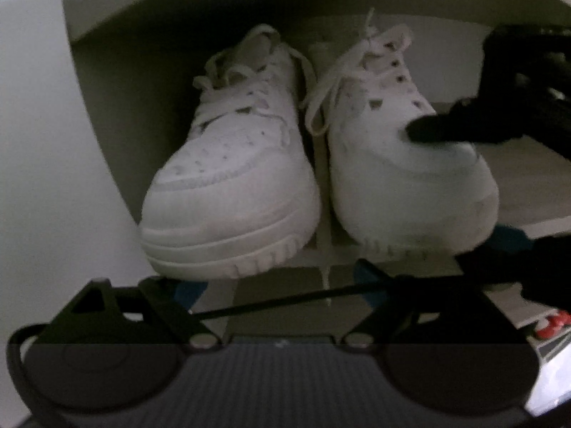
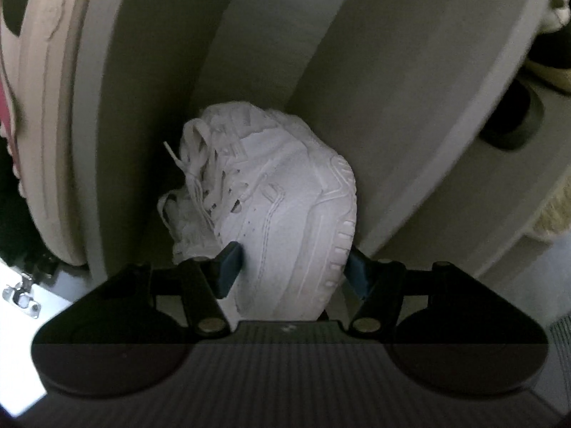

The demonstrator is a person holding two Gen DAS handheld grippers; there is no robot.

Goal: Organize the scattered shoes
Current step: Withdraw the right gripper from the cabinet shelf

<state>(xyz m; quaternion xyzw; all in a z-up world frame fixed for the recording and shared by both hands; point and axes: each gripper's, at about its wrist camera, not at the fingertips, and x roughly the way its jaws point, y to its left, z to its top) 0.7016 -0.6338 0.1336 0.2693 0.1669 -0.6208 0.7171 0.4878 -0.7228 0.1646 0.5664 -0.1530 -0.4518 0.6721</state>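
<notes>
Beside the left sneaker (image 1: pixel 232 164), right sneaker (image 1: pixel 403 164) gripped.

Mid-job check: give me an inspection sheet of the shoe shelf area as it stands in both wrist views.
Surface: pale shelf board, dim.
Job's things: two white lace-up sneakers side by side on it, toes outward: left sneaker, right sneaker.
Clutter: pink-soled shoe in the neighbouring compartment.
Grippers: left gripper open, empty, before the shelf; right gripper clamping the right sneaker's toe.
Cables: thin black strand across the left gripper.
Surroundings: pale cabinet walls; metal hinge.
</notes>
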